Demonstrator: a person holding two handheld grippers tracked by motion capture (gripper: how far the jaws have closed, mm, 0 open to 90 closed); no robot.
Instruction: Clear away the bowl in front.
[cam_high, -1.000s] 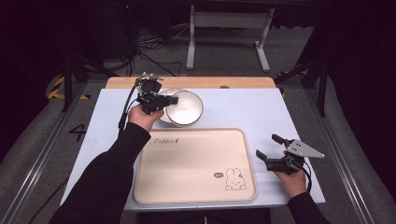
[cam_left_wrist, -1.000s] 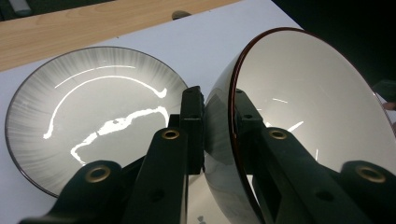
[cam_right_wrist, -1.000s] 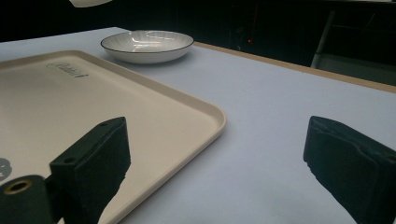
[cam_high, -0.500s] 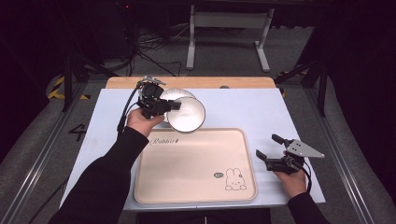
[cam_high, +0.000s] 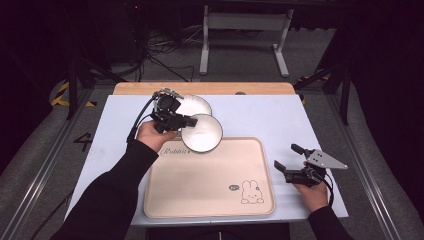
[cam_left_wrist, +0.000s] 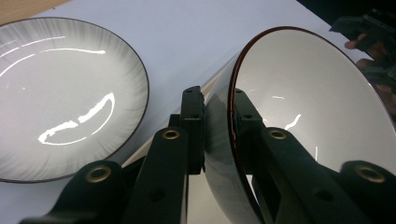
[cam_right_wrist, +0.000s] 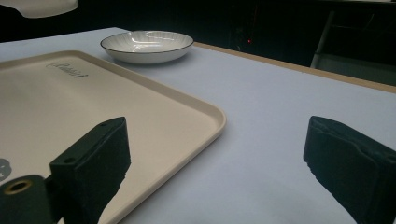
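Observation:
My left gripper (cam_high: 187, 121) is shut on the rim of a white bowl with a dark edge (cam_high: 201, 132) and holds it tilted in the air over the far left corner of the beige tray (cam_high: 210, 185). In the left gripper view one jaw sits inside the bowl (cam_left_wrist: 299, 107) and the other outside. A second, matching bowl (cam_high: 192, 105) rests on the table just behind it, also seen as the bowl (cam_left_wrist: 60, 93) to the left. My right gripper (cam_high: 286, 156) stands open, low on the table right of the tray, with nothing between its fingers.
The tray (cam_right_wrist: 93, 102) carries a printed rabbit (cam_high: 252, 192) near its front right corner. The resting bowl (cam_right_wrist: 147, 44) lies beyond the tray's far edge. A wooden strip (cam_high: 200, 88) runs along the table's back. A metal stand (cam_high: 245, 25) rises behind the table.
The left gripper has lifted the bowl off the one beneath and carried it toward the tray, uncovering the second bowl. The right gripper has stayed put.

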